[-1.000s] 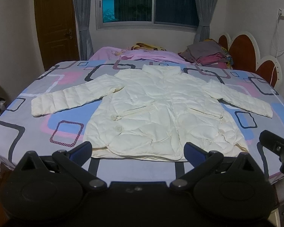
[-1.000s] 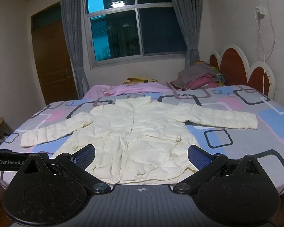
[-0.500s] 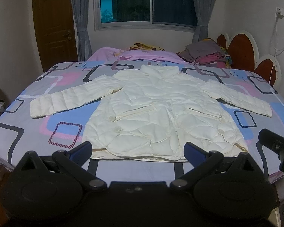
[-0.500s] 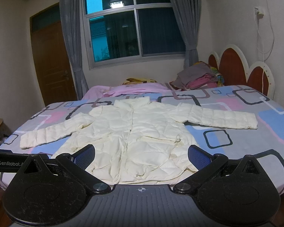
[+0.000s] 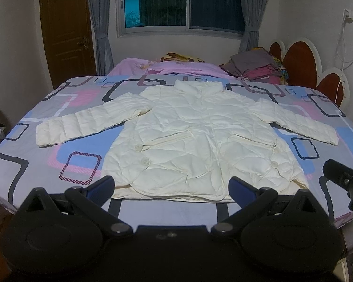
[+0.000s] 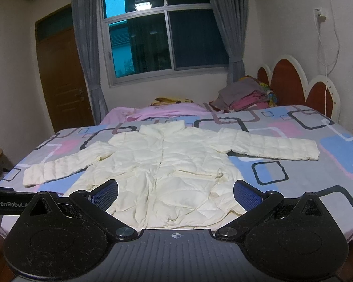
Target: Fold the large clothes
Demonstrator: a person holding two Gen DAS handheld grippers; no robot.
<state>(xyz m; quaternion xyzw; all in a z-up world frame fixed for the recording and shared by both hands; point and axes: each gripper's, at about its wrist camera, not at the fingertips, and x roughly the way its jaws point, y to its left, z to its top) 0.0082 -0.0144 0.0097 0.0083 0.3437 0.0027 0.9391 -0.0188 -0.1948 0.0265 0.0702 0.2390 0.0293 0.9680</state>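
On the bed ahead of me, the white puffy jacket lies face up and spread flat, collar toward the window, both sleeves stretched out to the sides. Nothing is folded yet, so I judge the whole job remains: sleeves in, then the body doubled over. My left gripper hangs just short of the hem with its jaws spread wide and empty. My right gripper hovers over the hem, likewise wide apart and grasping nothing. A stack of folded clothes sits by the headboard.
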